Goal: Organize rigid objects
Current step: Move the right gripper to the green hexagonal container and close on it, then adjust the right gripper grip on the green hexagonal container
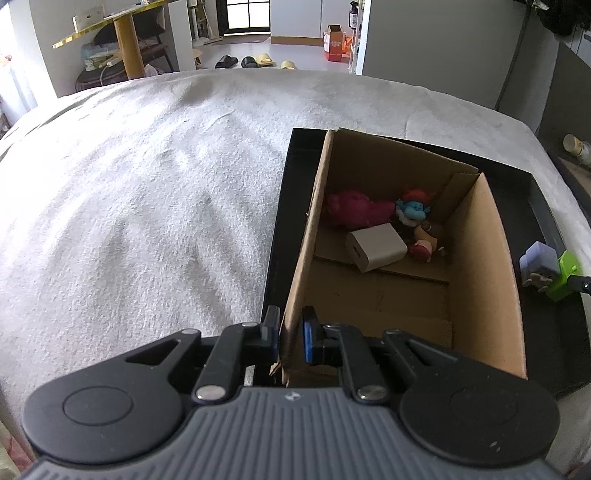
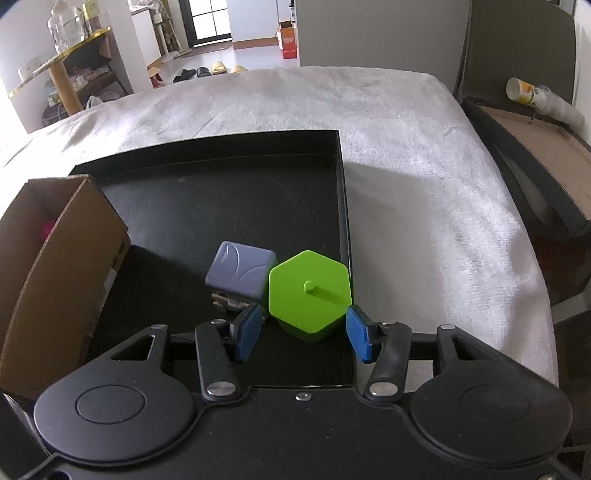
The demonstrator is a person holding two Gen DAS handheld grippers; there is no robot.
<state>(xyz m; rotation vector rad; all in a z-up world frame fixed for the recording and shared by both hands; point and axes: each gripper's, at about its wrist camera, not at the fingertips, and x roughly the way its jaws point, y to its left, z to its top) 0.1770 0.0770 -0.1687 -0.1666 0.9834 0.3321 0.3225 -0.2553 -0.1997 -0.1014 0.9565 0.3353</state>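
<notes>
A cardboard box stands in a black tray on a white blanket. In the box lie a white charger, a pink plush and small figures. My left gripper is shut on the box's near left wall. In the right wrist view, a green hexagonal piece and a lilac-grey block sit in the tray, touching each other. My right gripper is open, its pads either side of the green piece, which also shows in the left wrist view.
The blanket covers the surface around the tray. A dark chair with a lying cup stands to the right. A yellow table, slippers and a red-and-white carton lie beyond the far edge.
</notes>
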